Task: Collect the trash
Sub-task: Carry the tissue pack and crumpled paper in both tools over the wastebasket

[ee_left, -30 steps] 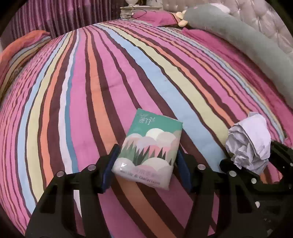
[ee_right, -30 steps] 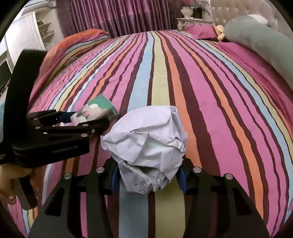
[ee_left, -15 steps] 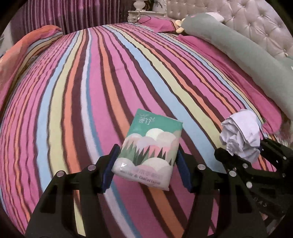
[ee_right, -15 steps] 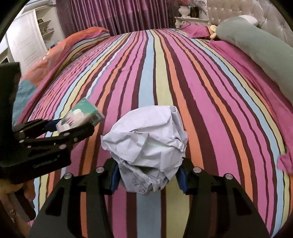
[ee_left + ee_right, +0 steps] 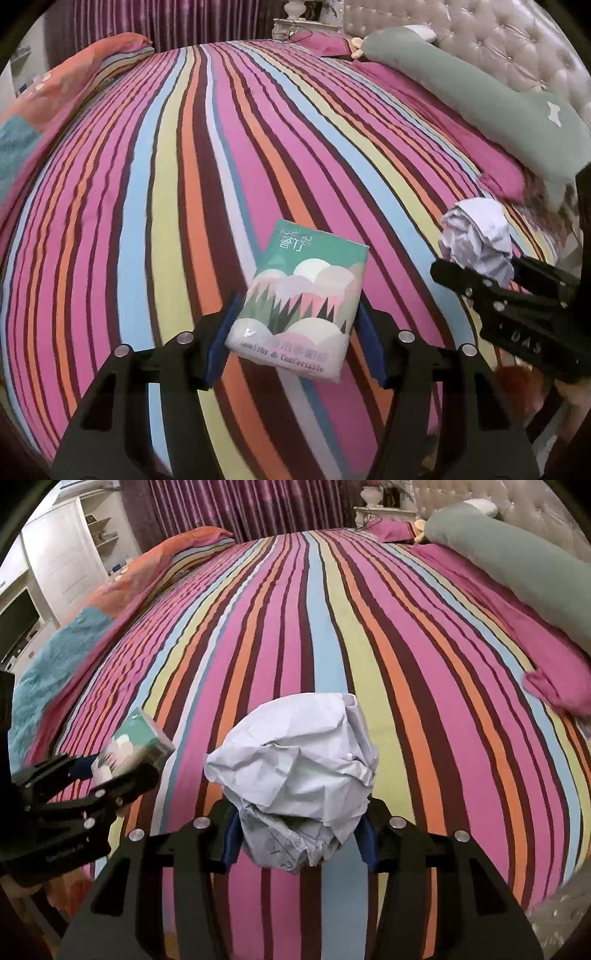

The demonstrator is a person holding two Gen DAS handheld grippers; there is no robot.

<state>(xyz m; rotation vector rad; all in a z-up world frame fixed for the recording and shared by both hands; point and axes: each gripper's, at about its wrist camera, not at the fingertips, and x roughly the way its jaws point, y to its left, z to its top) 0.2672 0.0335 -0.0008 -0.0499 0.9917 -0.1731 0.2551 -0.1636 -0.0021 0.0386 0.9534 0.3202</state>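
Note:
My left gripper is shut on a green tissue pack printed with hills and trees, held above the striped bedspread. A crumpled white paper ball sits between the blue pads of my right gripper, which is shut on it. In the left wrist view the right gripper shows at the right edge with the paper ball. The right wrist view has the left gripper with the tissue pack at its left edge.
A long grey-green bolster lies along the tufted headboard on the right. A folded orange and blue quilt covers the bed's left side. White cabinets and purple curtains stand beyond.
Both grippers have drawn back across the bed with their loads still held; more of the bedspread, the headboard and the bed's near right edge now show.

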